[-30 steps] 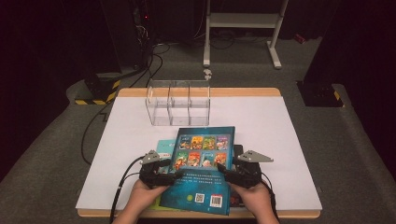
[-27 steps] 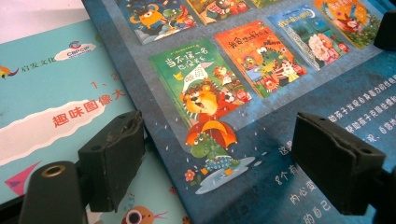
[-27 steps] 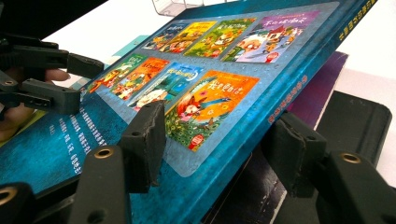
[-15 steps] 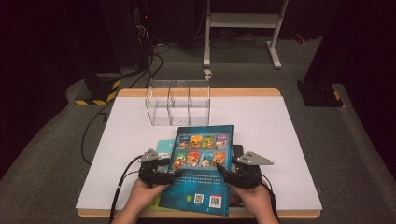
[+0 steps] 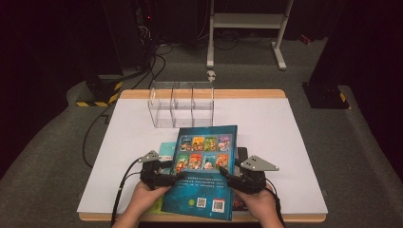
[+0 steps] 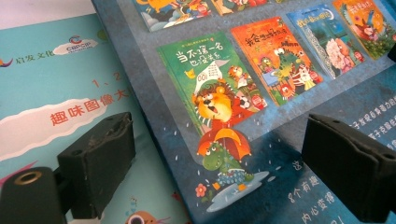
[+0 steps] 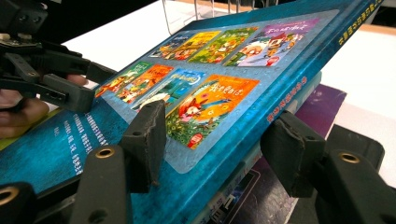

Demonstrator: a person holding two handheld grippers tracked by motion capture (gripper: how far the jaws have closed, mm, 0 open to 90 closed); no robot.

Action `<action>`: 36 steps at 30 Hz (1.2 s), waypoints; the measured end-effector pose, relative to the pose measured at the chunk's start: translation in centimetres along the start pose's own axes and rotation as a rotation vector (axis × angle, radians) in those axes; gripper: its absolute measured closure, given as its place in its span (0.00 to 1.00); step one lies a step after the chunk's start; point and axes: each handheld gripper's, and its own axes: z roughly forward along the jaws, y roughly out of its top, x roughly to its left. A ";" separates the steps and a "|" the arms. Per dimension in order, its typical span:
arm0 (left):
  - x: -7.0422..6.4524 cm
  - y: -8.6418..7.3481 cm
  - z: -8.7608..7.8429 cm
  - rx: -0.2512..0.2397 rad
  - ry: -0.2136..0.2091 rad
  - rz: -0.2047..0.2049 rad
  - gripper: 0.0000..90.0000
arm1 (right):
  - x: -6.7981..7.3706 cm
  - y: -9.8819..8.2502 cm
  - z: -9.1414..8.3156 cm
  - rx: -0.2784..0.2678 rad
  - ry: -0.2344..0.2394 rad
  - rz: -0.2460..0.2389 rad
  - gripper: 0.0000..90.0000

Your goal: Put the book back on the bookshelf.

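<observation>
Left gripper view: left tongs apart, just widened, over blue book; right tongs clamp it.

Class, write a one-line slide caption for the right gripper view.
Right gripper straddles the raised edge of a blue picture book; the left gripper reaches it from the far side.

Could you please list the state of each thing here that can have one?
Blue book: closed, back cover up, right edge raised off the books beneath.
Left hand-held gripper: jaws have just been opening, astride the book's left edge.
Right hand-held gripper: astride the book's right edge, grip unclear.
Clear organizer: upright, empty.
</observation>
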 end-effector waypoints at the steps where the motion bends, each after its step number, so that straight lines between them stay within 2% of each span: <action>1: 0.0 0.0 0.0 -0.002 -0.004 -0.005 0.10 | 0.0 0.0 0.0 -0.002 -0.001 -0.005 0.46; 8: 0.2 0.3 0.0 0.011 -0.033 -0.038 0.10 | 0.4 0.3 -0.2 -0.024 0.001 -0.033 0.46; 13: 0.3 0.4 -0.1 0.024 -0.050 -0.038 0.10 | 0.6 0.4 -0.2 -0.026 0.006 -0.037 0.46; 20: 0.3 0.5 -0.1 0.027 -0.062 -0.049 0.12 | 0.5 0.3 -0.2 -0.029 0.009 -0.034 0.46; 28: 0.2 0.5 0.1 0.014 -0.068 -0.070 0.09 | 0.6 0.4 -0.1 -0.033 0.017 -0.041 0.47; 31: 0.2 0.6 0.1 0.020 -0.063 -0.065 0.10 | 0.6 0.5 -0.1 -0.029 0.019 -0.033 0.46; 33: 0.2 0.7 0.0 0.013 -0.054 -0.081 0.12 | 0.4 0.7 0.1 -0.007 0.031 0.003 0.46; 34: 0.3 0.8 -0.2 0.018 -0.052 -0.065 0.12 | 0.4 0.7 0.1 -0.007 0.031 0.003 0.46; 36: 0.3 1.1 -0.4 -0.002 -0.050 -0.077 0.13 | 0.3 1.2 0.3 0.008 0.043 0.012 0.46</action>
